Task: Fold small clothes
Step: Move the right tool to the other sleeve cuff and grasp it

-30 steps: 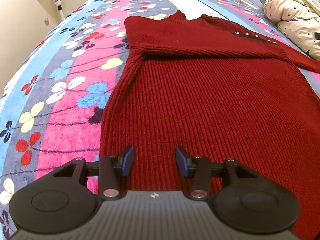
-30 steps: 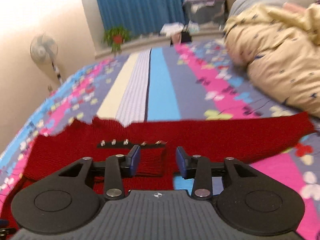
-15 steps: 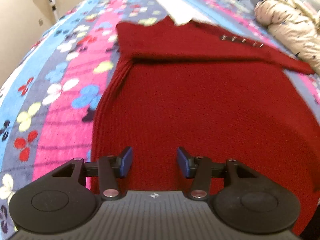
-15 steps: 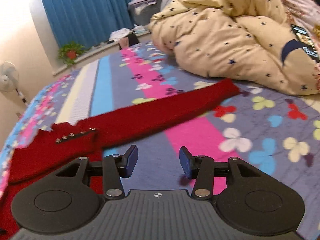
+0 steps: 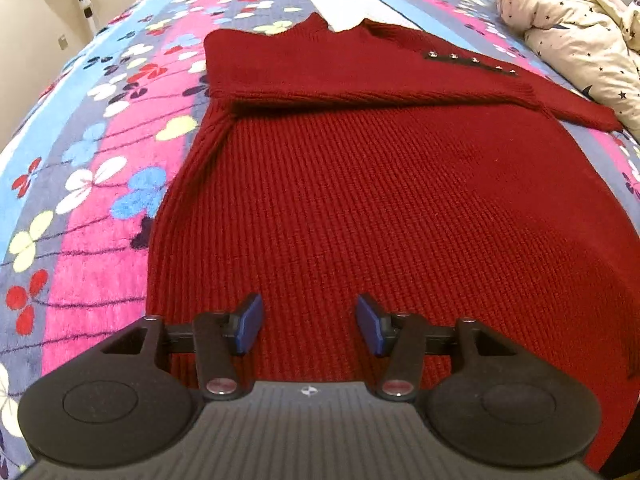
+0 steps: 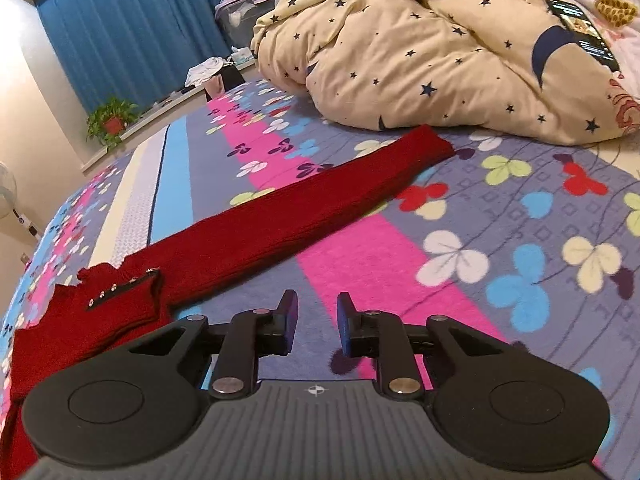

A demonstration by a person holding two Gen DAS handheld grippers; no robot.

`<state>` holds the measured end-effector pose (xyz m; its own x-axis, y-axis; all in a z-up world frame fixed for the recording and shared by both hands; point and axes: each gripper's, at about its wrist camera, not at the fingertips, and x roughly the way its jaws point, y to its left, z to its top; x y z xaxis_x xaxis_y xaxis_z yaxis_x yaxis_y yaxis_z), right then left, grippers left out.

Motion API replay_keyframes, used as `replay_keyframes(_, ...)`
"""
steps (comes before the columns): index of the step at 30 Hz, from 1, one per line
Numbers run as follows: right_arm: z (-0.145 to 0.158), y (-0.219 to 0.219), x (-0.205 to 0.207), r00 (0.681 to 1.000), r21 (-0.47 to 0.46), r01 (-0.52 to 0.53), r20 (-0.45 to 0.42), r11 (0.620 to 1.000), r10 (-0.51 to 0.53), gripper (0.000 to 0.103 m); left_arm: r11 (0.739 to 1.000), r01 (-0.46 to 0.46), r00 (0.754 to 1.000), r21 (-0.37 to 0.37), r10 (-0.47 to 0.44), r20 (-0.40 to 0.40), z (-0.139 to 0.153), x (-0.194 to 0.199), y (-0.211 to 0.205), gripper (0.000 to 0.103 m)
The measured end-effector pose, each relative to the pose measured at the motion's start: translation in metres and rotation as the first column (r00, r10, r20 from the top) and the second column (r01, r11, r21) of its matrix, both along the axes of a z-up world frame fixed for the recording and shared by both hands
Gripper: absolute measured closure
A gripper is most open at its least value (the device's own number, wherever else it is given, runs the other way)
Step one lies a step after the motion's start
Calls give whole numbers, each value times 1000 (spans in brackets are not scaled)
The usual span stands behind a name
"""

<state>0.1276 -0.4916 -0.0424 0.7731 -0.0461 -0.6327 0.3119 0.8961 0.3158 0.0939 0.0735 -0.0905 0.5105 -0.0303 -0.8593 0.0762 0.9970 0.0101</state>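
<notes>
A: Where is the red knit sweater (image 5: pixel 384 200)?

B: Flat on the flowered bedspread (image 5: pixel 100 184), 1 sleeve folded across its chest, the other sleeve (image 6: pixel 304 208) stretched toward the star-print duvet (image 6: pixel 440 48).

A: And the 2 grippers?

B: The left gripper (image 5: pixel 307 325) hangs over the hem, jaws apart, empty. The right gripper (image 6: pixel 318 330) is over bare bedspread, jaws apart, near that sleeve.
</notes>
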Motion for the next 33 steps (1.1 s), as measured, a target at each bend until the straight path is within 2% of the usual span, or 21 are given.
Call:
replay_keyframes(11,-19,-1,45,999,40,29,-23,999,-28,80,1000,14,1000,2,-14,-12,-5,11,2,36)
replay_keyframes(12,-22,-3,50,999,39,36,-26,999,-35,77,1000,15,1000,2,-15,-12,-5,11,2,36)
replay_keyframes(16,-36,-15,68,995,26,90,-47,996,-89,49,999,40,999,37,-40,1,-6,10,-4,33)
replay_keyframes(20,-51,-30,83,992,67,123,-44,990,-120,48,998,48,999,47,-48,5,-8,13,-5,30)
replay_keyframes(23,-61,-40,93,990,110,143,-34,984,-140,43,998,49,999,44,-49,6,-10,15,-5,28)
replay_keyframes(25,-68,-45,99,986,133,164,-31,977,-162,36,997,53,999,52,-53,9,-11,16,-5,24)
replay_keyframes(33,-88,-69,123,968,201,238,32,950,-249,33,997,54,998,47,-55,15,-15,21,-4,19)
